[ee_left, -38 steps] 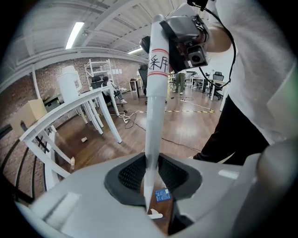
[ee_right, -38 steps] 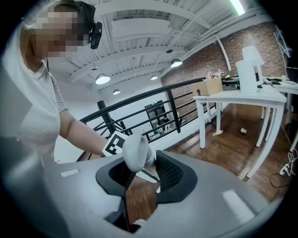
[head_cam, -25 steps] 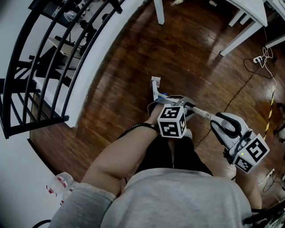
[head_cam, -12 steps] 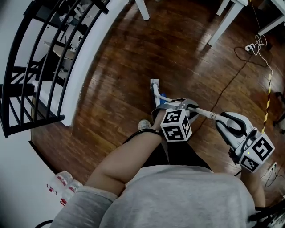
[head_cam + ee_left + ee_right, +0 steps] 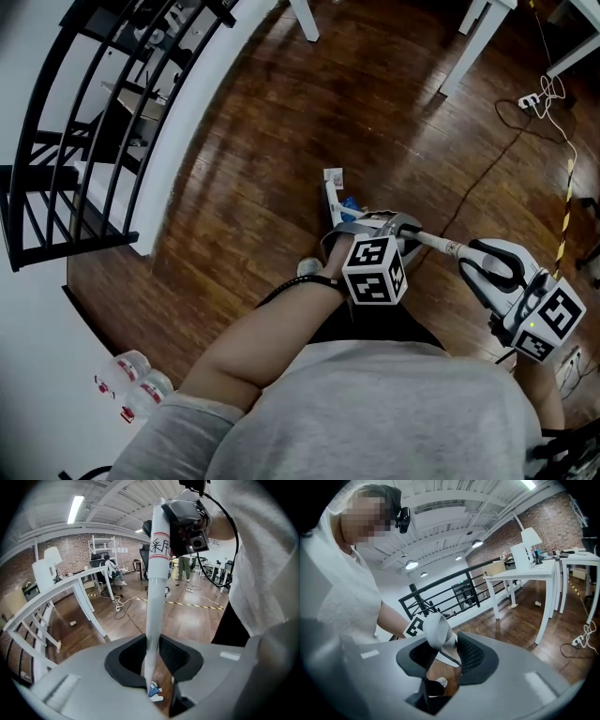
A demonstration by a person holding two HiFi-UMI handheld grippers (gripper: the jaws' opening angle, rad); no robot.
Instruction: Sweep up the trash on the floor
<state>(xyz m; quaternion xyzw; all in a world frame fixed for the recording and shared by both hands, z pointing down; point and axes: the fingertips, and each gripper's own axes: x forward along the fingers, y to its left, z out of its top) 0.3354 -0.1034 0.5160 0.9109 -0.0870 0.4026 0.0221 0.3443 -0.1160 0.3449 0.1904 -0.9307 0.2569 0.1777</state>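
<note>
Head view, grip: the left tool is clenched low on the broom handle and the right tool is clenched at its top end. This spaced two-point hold probably gives leverage and steering for a sweep.
Head view, trash: blue and white scraps lie on the wood floor just ahead of the left tool, near the handle's low end.
Head view, surroundings: a black railing curves along the left and white bench legs stand well ahead. A cable trails at the right, and a shoe sits just beside the left tool.
Head view, obstacles: the cable and the bench legs look likeliest to snag a long stroke.
Left gripper view, jaws: closed on the broom handle, which rises to the right tool. The scraps show on the floor below.
Right gripper view, jaws: closed round the handle's rounded cap. A bench and the railing stand beyond.
</note>
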